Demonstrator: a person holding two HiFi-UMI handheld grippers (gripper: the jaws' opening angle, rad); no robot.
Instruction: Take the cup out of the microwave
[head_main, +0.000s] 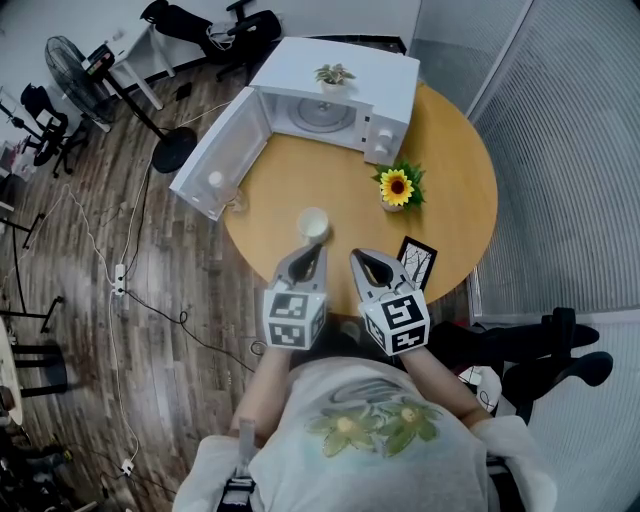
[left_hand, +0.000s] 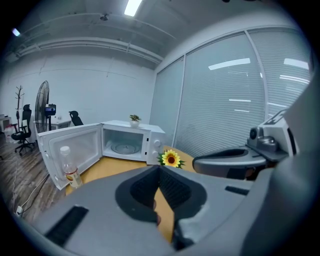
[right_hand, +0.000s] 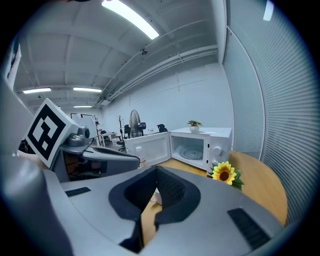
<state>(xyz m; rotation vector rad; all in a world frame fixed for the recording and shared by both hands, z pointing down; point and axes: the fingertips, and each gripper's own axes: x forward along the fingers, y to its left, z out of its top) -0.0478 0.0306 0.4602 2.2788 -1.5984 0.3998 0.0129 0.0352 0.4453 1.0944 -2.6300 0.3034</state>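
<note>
The white cup (head_main: 313, 224) stands on the round wooden table (head_main: 450, 200), outside the microwave (head_main: 395, 85) and in front of it. The microwave's door (head_main: 225, 150) hangs wide open, and its glass turntable (head_main: 322, 115) is bare. My left gripper (head_main: 318, 246) hovers just short of the cup, shut, with nothing between its jaws. Beside it, my right gripper (head_main: 357, 254) is also shut and holds nothing. In the right gripper view a bit of the cup (right_hand: 158, 196) shows through the gap under the closed tips (right_hand: 156, 168). The left gripper view shows the closed tips (left_hand: 160, 168) and the open microwave (left_hand: 131, 142).
A sunflower in a small pot (head_main: 397, 187) stands right of the cup and a framed picture (head_main: 416, 262) by the right gripper. A plastic bottle (left_hand: 70, 167) stands by the open door. A small plant (head_main: 334, 74) tops the microwave. Fan, chairs and cables sit on the floor at left.
</note>
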